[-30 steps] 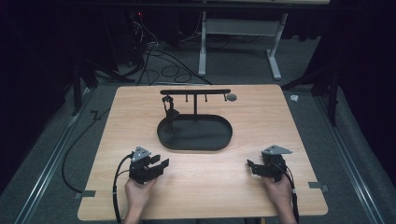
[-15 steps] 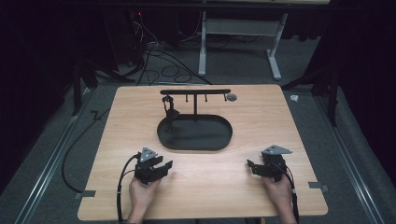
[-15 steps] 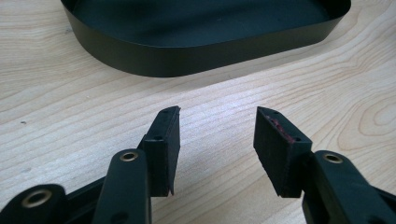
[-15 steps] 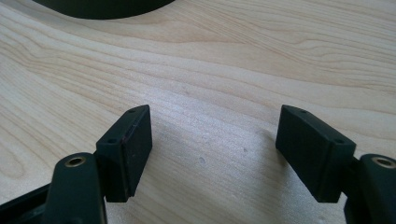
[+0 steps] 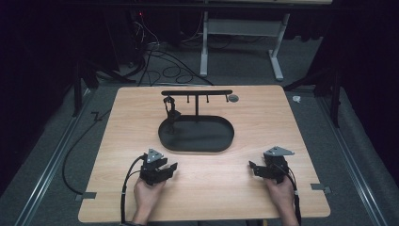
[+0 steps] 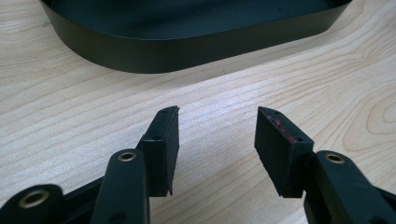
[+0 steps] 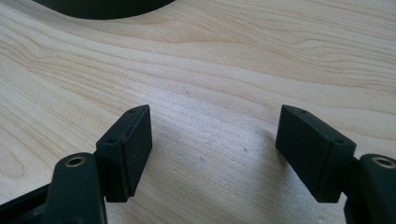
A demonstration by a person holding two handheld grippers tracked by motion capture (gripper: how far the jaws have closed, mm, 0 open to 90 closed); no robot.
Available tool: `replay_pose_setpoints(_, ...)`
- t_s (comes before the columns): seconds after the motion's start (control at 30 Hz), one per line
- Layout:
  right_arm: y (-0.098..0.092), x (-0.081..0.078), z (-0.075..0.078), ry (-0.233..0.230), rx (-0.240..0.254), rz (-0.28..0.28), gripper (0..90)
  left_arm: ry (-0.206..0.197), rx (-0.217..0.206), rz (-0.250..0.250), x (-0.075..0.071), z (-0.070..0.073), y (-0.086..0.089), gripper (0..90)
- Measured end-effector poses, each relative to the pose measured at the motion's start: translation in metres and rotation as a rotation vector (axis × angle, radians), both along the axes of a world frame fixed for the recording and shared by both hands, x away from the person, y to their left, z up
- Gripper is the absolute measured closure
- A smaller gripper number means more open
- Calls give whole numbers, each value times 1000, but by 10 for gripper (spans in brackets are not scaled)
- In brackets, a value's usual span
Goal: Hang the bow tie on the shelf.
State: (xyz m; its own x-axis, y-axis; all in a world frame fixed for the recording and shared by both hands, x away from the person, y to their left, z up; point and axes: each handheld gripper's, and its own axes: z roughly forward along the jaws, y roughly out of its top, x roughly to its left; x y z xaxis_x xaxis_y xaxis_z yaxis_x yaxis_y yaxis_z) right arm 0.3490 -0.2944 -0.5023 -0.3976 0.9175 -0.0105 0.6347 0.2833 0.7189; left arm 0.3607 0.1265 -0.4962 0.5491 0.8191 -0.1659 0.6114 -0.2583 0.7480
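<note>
A light wooden table (image 5: 117, 141) carries a black oval tray (image 5: 196, 139) at its middle, nearer the far edge. A small grey disc (image 5: 233, 98) lies by the far edge. Grey tape tabs mark the near corners.

My left gripper (image 6: 217, 140) sits low over the wooden table (image 6: 70, 107), its jaws having just been opening, with only bare wood grain between them. Just ahead lies the black tray (image 6: 196, 46) (its curved wall faces me), apart from the pads.
</note>
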Motion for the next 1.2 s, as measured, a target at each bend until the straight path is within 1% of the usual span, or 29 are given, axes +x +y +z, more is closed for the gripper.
replay_pose_setpoints(0.03,0,0,0,-1,0,1,283,2,1,-1,0,0,0,501)
replay_pose_setpoints(0.1,0,0,0,0,0,0,283,-11,8,4,0,-1,-2,502)
replay_pose_setpoints(0.27,0,0,0,0,0,0,283,-21,11,8,1,-2,-4,502)
replay_pose_setpoints(0.57,0,0,0,0,0,0,283,-17,36,8,5,-8,-8,502)
replay_pose_setpoints(0.77,0,0,0,0,0,0,283,-34,44,9,5,-9,-10,496)
replay_pose_setpoints(0.83,0,0,0,0,0,1,283,-45,56,8,5,-9,-11,487)
replay_pose_setpoints(0.97,0,0,0,0,0,0,283,-69,103,1,3,-10,-16,468)
replay_pose_setpoints(1.07,0,0,0,-2,-1,3,283,-79,132,-7,2,-10,-20,435)
replay_pose_setpoints(1.2,0,0,0,-2,-1,2,283,-74,129,-10,1,-10,-20,391)
